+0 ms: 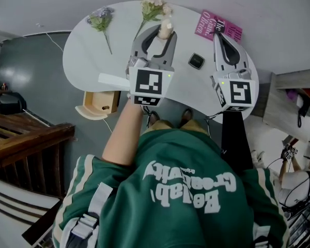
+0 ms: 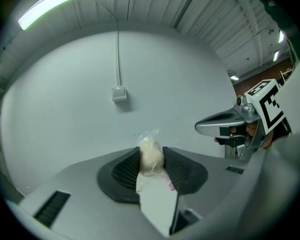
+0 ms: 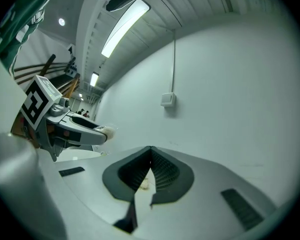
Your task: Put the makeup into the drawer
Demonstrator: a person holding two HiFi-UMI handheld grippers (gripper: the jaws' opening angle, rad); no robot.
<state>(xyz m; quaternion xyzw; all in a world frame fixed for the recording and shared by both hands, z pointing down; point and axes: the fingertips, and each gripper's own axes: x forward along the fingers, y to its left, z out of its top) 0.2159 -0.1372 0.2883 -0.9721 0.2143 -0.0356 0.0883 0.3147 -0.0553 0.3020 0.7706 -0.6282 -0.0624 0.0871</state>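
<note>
My left gripper [image 1: 164,35] is held up over the white table [image 1: 88,56], shut on a cream makeup puff in clear wrap [image 1: 166,26]. In the left gripper view the puff [image 2: 151,155] sits pinched between the dark pads, its wrap trailing back toward the camera. My right gripper [image 1: 220,37] hovers to the right, shut with nothing in it; its tips meet [image 3: 150,150]. A small black compact [image 1: 196,61] lies on the table between the two grippers. A light wooden drawer [image 1: 93,111] stands pulled out below the table's near-left edge.
Two flower sprigs [image 1: 101,20] [image 1: 152,8] lie at the table's far side, and a magenta book [image 1: 217,27] at its far right. A wall switch [image 2: 119,93] is on the white wall ahead. Dark wooden rails [image 1: 26,138] stand at the left.
</note>
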